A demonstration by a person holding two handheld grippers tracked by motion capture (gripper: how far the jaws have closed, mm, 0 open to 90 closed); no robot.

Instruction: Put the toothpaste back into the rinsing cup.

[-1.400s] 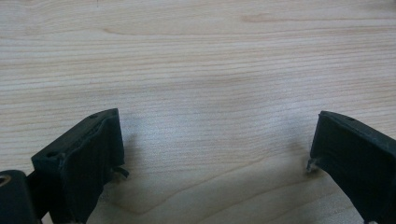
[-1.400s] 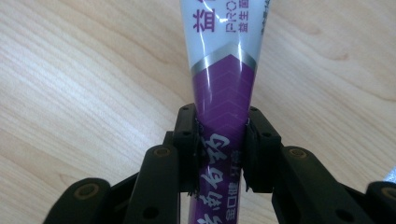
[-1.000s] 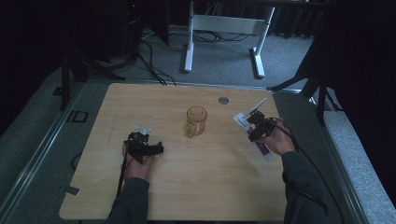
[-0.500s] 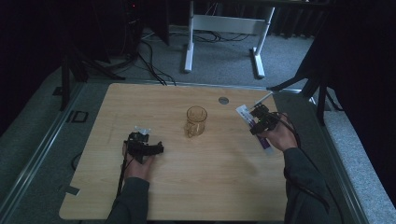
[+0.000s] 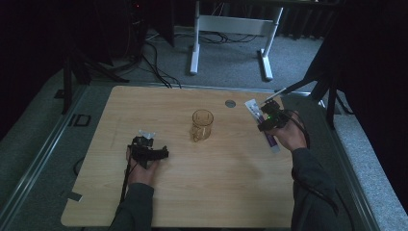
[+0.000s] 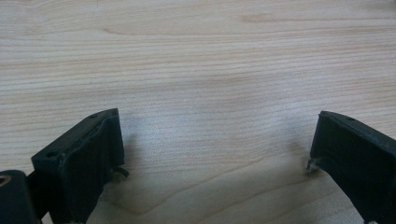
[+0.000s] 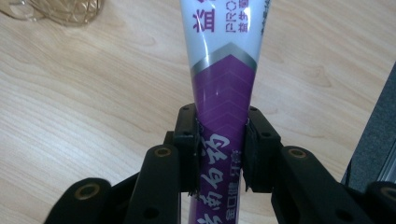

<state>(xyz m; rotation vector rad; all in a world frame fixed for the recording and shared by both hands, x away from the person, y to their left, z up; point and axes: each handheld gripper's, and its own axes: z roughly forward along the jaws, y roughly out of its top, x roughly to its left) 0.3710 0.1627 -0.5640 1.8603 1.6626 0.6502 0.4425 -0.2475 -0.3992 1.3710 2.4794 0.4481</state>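
Jaws of the right gripper [image 7: 219, 151] were clamped on the purple end of a white-and-purple toothpaste tube [image 7: 223, 70], lifted above the wooden table [image 5: 240, 192] at its right edge, beside a glass mug [image 5: 202, 124]. Left gripper [image 6: 212, 156] stood wide open and empty, resting on the tabletop. Lettering on the tube was cut off.

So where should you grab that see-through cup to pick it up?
Grip the glass cup across its rim, coming straight down from above. It stands upright and open-topped with bare table all round; its handle looks like it faces the front edge, though that's hard to tell.
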